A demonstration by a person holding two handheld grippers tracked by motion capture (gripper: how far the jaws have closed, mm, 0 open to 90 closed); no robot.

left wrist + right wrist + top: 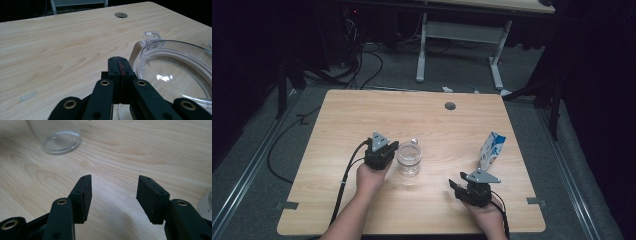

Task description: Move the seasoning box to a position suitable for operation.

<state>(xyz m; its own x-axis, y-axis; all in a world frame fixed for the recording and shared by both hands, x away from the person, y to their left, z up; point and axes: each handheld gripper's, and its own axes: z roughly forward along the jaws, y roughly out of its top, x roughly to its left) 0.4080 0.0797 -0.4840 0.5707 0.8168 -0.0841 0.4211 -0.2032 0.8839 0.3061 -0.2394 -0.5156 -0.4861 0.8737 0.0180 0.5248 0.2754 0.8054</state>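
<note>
On the light wooden table (422, 120) in the high view, a clear glass jar (409, 159) stands upright a little left of the middle, and nothing can be made out inside it. The left gripper (388, 148) sits just beside the jar's left side, held by the person's left hand (371, 177). Toward the right edge stands a blue-and-white carton (490, 150), its top pinched and leaning. Nearer than the carton, the right gripper (455, 186) rests in the right hand (484, 212), well apart from the jar.

From the left gripper view, that gripper's (119, 65) jaws are pressed together with nothing between them. The jar's wide clear rim (175, 67) lies just to their right, with a small clear tab on its far edge; bare glass shows within.

Along the right gripper view, this gripper's (113, 192) jaws stand wide apart over bare table wood (150, 145). The jar's base (60, 137) sits far left, apart from them.
</note>
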